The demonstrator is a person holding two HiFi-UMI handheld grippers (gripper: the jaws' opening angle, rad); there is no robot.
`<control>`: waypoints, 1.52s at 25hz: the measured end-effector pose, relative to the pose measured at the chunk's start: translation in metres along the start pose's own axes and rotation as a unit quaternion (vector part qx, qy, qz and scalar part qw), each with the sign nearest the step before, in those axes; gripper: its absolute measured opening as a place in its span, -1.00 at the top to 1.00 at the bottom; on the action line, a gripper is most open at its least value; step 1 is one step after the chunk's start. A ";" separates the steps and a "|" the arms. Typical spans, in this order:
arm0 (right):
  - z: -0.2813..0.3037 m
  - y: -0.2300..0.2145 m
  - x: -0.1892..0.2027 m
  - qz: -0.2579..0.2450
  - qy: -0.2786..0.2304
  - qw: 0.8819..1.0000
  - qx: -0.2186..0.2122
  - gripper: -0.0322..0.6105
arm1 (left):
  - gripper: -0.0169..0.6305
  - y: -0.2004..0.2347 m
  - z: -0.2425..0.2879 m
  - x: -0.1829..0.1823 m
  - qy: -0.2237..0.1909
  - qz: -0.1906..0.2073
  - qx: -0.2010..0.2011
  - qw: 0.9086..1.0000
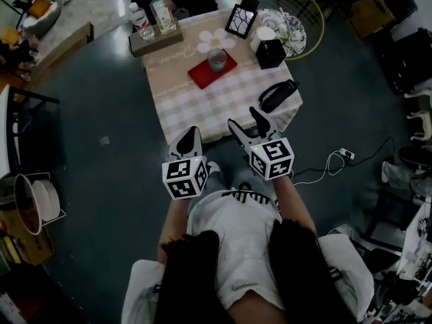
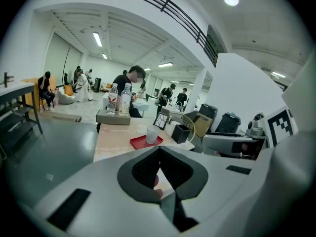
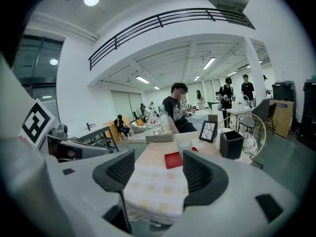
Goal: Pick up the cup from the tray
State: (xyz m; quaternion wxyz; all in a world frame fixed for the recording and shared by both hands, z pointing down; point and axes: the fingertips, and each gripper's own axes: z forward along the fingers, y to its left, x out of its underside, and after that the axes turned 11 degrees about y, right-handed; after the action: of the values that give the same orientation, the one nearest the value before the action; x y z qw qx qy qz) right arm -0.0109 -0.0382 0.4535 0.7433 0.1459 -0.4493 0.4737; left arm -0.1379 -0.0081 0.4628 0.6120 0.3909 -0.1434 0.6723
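A pale cup [image 1: 217, 60] stands upright on a small red tray [image 1: 202, 77] on the checked tablecloth of a low table [image 1: 202, 110]. Both grippers hover short of the table's near edge, well apart from the cup. My left gripper [image 1: 192, 132] is shut, its tips together with nothing in them. My right gripper [image 1: 244, 117] is open and empty. The left gripper view shows the cup [image 2: 152, 134] and tray [image 2: 146, 141] far beyond the left gripper [image 2: 159, 154]. In the right gripper view the cup [image 3: 184, 145] and tray [image 3: 174, 159] lie past the right gripper [image 3: 158, 169].
On the table are a box with two bottles [image 1: 155, 36], a framed picture [image 1: 240, 20], a black box [image 1: 270, 52] and a black object [image 1: 277, 95] at the near right corner. A wire basket [image 1: 297, 12] stands behind. A person [image 3: 175, 110] sits at the far side.
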 end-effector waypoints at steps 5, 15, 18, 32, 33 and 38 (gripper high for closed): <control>0.013 -0.002 -0.004 -0.005 0.005 1.000 0.001 -0.02 | 0.93 0.010 0.005 -0.008 0.000 0.003 0.001 1.000; 0.052 -0.020 -0.024 -0.017 -0.003 1.000 0.004 -0.26 | 0.93 0.023 0.033 -0.024 0.010 -0.003 -0.010 1.000; 0.070 -0.031 -0.032 -0.018 0.001 1.000 0.001 -0.27 | 0.93 0.028 0.045 -0.033 0.014 -0.007 -0.016 1.000; 0.170 -0.080 -0.056 -0.045 0.030 0.998 -0.019 -0.39 | 0.93 0.051 0.121 -0.068 0.055 -0.030 -0.043 0.997; 0.177 -0.084 -0.057 -0.044 0.033 0.998 -0.020 -0.39 | 0.93 0.053 0.126 -0.070 0.058 -0.032 -0.045 0.997; 0.206 -0.101 -0.058 -0.059 0.048 0.997 -0.022 -0.41 | 0.93 0.060 0.147 -0.071 0.077 -0.046 -0.056 0.994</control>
State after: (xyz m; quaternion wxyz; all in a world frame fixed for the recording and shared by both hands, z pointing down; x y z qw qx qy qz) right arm -0.0446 -0.2554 0.5417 0.7935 0.1329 -0.4145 0.4253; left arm -0.1464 -0.1698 0.5257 0.6723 0.3093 -0.1157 0.6626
